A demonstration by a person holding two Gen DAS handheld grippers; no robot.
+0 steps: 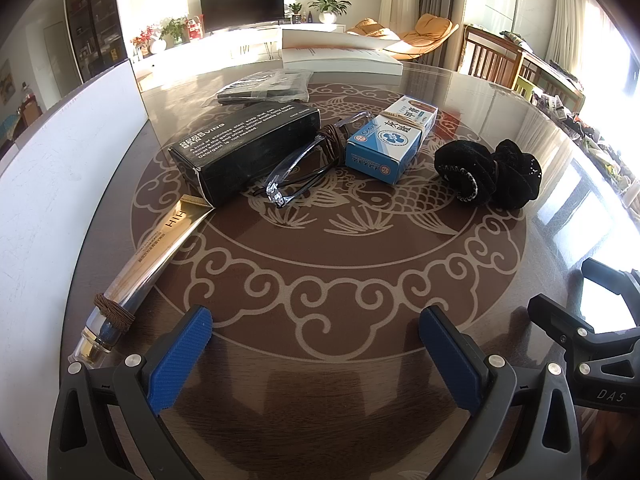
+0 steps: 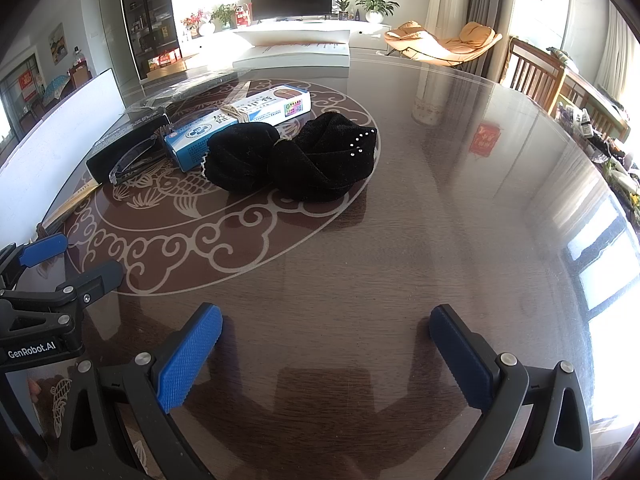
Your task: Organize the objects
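On the glass-topped table (image 1: 320, 280) lie a black box (image 1: 248, 148), clear glasses (image 1: 304, 168) with a brown cord, a blue-and-white medicine box (image 1: 392, 140), a black velvet scrunchie (image 1: 488, 176) and a gold tube (image 1: 144, 268) banded with a brown tie. My left gripper (image 1: 316, 332) stands open near the front edge, well short of them all, nothing between its fingers. In the right wrist view the scrunchie (image 2: 296, 156) lies ahead to the left beside the medicine box (image 2: 240, 120) and black box (image 2: 128, 140). My right gripper (image 2: 326, 332) is open over bare glass.
A white board (image 1: 60, 184) stands along the table's left side. A white open book (image 1: 340, 52) and a plastic-wrapped dark item (image 1: 264, 88) lie at the far edge. Wooden chairs (image 2: 536, 68) stand at the right. The right gripper's body (image 1: 592, 340) shows low right in the left wrist view.
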